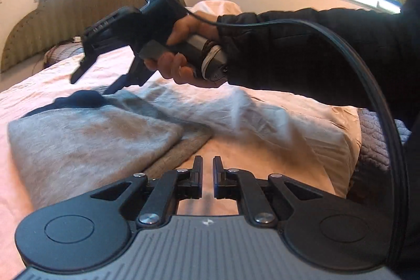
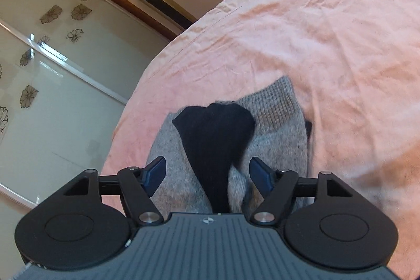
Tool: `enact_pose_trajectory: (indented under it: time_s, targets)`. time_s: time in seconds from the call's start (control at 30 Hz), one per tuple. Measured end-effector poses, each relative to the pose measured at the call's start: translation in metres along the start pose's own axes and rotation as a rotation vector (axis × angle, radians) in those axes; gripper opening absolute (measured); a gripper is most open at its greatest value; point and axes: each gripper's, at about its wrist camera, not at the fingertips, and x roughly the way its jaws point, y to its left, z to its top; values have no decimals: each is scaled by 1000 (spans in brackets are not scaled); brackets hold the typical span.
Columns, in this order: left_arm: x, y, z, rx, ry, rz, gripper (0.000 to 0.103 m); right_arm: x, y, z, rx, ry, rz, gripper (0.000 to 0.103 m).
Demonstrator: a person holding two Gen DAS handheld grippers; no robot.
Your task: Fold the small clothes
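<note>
A grey knitted sweater with a black patch lies folded on the pink bed sheet. My left gripper hovers low just off its near right corner, jaws almost closed with a thin gap, nothing between them. My right gripper, held in a hand, is open above the sweater's far edge. In the right wrist view the right gripper is open over the grey sweater, with the black patch between its blue fingers; it grips nothing.
A padded headboard stands behind the bed. A grey quilt lies at the right edge. A glass wardrobe door stands beyond the bed's edge. The black cable arcs from the right gripper.
</note>
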Motion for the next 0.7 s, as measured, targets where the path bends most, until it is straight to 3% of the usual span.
enact_pose_trajectory:
  time_s: [0.13, 0.2, 0.33, 0.37, 0.4, 0.43, 0.47, 0.5, 0.57, 0.63, 0.7]
  targets:
    - [-24, 18, -1, -62, -15, 125, 8, 24, 4, 6, -18, 43, -26, 69]
    - [-31, 31, -1, -102, -26, 189, 8, 26, 12, 6, -57, 55, -66, 19]
    - [-35, 64, 0, -214, -71, 288, 9, -14, 42, -6, -238, -59, -108, 17]
    - [-43, 74, 0, -258, -87, 294, 14, -26, 48, -11, -295, -100, -147, 16]
    - [-44, 85, -1, -308, -100, 295, 30, -31, 47, -16, -338, -125, -197, 14]
    - [-42, 99, -3, -370, -119, 293, 43, -26, 39, -16, -330, -106, -236, 14]
    - [-42, 111, -6, -433, -149, 293, 74, -20, 28, -15, -292, -65, -274, 19]
    - [-42, 123, -8, -496, -180, 309, 86, -17, 19, -14, -238, -45, -301, 39]
    - [-38, 150, -6, -614, -195, 317, 86, -34, 4, -12, -119, -134, -248, 59]
    - [-30, 181, -3, -744, -190, 263, 86, -52, -4, -10, -42, -220, -182, 63]
    - [-15, 217, -4, -898, -168, 207, 86, -47, -8, -3, -16, -165, -203, 64]
